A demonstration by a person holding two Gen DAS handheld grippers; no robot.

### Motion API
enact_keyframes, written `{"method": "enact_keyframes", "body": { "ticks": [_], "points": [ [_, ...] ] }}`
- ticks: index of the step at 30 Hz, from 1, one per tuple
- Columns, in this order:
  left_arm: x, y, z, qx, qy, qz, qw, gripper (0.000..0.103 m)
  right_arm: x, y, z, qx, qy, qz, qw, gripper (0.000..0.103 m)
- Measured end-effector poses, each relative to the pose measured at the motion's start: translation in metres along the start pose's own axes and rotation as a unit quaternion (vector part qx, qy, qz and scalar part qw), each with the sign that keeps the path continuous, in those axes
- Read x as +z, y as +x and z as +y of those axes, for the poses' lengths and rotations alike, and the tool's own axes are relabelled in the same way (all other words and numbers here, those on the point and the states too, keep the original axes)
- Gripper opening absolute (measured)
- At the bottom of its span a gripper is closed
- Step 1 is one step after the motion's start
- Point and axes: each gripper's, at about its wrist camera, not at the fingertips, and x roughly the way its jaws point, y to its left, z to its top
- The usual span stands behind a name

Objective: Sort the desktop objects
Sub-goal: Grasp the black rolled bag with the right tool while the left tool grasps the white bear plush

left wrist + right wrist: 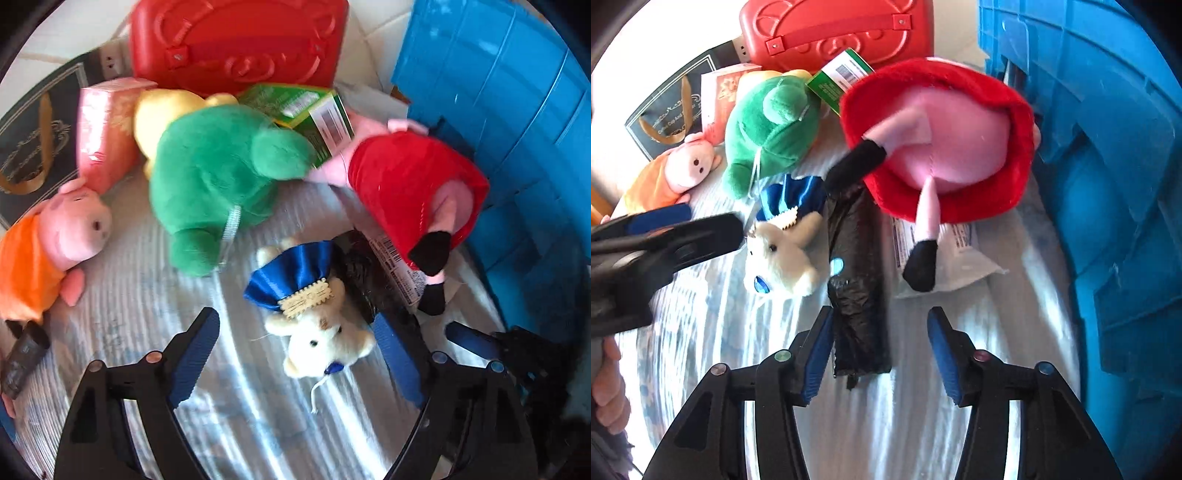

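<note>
A white plush bear (314, 332) in a blue satin dress lies on the striped cloth between the fingers of my left gripper (295, 354), which is open and not touching it. My right gripper (881, 356) is open too. The near end of a black wrapped roll (857, 295) lies between its fingers, close to the left pad. Beyond lie a green plush turtle (214, 177), a pink pig in a red dress (942, 144) and a pig in orange (55, 240). In the right wrist view the left gripper (713, 221) sits beside the bear (779, 254).
A blue plastic crate (1108, 147) walls off the right side. A red toy case (236, 40) stands at the back, with a green box (314, 114), a pink box (107, 129) and a dark gift bag (33, 140) nearby. A white packet (956, 258) lies under the pig's legs.
</note>
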Motion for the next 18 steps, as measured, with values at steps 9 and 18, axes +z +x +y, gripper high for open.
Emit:
{"method": "enact_keyframes", "body": {
  "ticks": [9,18],
  "points": [
    [-0.025,-0.002,0.008,0.046,0.034,-0.013,0.9983,0.068,0.001,0.004,0.003,0.005,-0.015,0.009,1.000,0.052],
    [-0.011,0.025,0.005,0.005,0.033,0.047,0.9983,0.075,0.008,0.022,0.008,0.004,-0.023,0.026,0.999,0.050]
  ]
}}
